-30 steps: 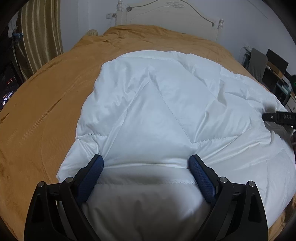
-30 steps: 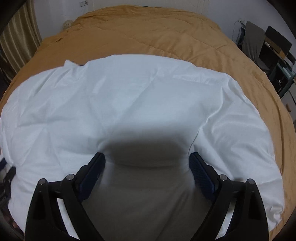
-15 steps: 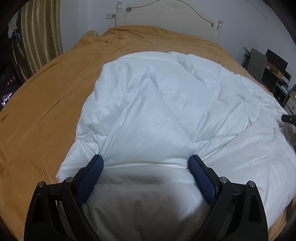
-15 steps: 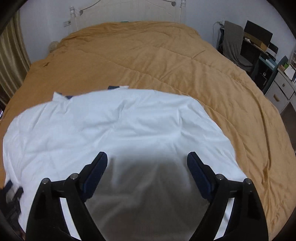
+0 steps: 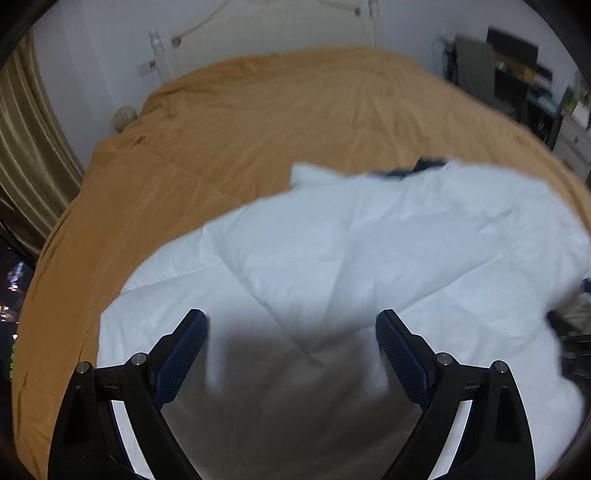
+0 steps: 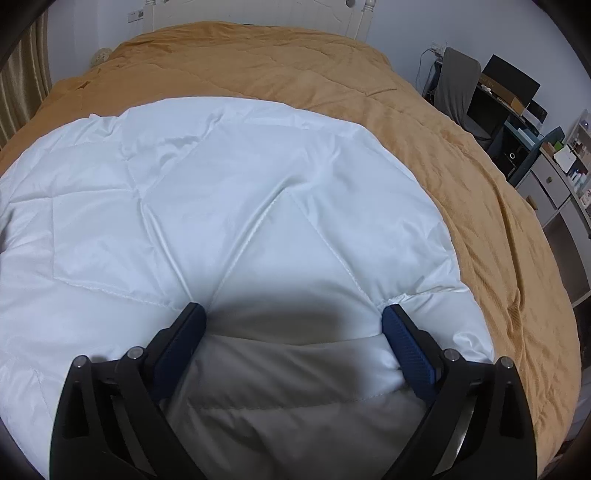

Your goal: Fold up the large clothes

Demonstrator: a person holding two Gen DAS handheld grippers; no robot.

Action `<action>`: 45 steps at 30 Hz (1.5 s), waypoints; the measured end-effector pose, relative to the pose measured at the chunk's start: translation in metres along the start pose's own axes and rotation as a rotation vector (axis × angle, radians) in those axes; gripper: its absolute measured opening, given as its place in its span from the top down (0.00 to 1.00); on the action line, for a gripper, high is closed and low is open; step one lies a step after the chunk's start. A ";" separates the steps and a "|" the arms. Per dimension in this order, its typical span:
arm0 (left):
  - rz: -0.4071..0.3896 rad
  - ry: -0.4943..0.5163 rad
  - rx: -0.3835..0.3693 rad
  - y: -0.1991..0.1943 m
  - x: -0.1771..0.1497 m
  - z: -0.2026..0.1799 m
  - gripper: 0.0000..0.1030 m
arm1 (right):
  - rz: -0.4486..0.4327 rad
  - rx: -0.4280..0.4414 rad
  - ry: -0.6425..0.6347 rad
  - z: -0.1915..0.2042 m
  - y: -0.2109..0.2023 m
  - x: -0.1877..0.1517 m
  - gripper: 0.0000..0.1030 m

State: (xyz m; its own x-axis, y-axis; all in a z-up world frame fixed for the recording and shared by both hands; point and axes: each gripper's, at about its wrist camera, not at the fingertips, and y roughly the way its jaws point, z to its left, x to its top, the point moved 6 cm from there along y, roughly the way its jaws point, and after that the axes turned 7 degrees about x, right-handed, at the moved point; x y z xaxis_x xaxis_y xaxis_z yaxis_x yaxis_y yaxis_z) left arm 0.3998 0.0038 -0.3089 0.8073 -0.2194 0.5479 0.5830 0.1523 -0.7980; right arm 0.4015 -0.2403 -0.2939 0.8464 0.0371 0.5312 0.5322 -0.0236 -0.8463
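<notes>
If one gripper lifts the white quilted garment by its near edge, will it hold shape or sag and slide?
The white quilted garment would probably sag: it lies in soft creases and puffed panels on the orange bedspread. It is likely light for its bulk, since the stitched sections look airy. Its smooth, faintly shiny shell may slip between the right gripper pads, whose jaws are opening.

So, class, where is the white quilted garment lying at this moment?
In both wrist views the white quilted garment lies spread on the orange bedspread, at the near end of the bed, away from the white headboard.
</notes>
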 end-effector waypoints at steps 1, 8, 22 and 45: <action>0.029 -0.010 -0.020 0.016 -0.003 0.006 0.07 | 0.003 0.006 -0.001 -0.001 0.000 -0.001 0.06; 0.036 -0.211 0.151 0.041 -0.028 0.110 0.04 | -0.004 0.014 0.034 -0.034 -0.011 -0.006 0.06; 0.105 -0.369 0.055 0.064 -0.051 0.127 0.01 | -0.092 0.048 0.048 0.032 -0.032 0.071 0.07; 0.074 -0.382 0.062 0.052 -0.057 0.131 0.01 | -0.031 0.041 0.025 -0.017 -0.049 -0.002 0.17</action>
State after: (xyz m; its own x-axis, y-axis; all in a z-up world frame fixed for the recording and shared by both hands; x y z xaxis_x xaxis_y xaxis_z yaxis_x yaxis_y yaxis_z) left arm 0.3964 0.1507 -0.3489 0.8163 0.1669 0.5530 0.5172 0.2149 -0.8284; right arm 0.3742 -0.2559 -0.2531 0.8297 0.0122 0.5580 0.5578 0.0179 -0.8298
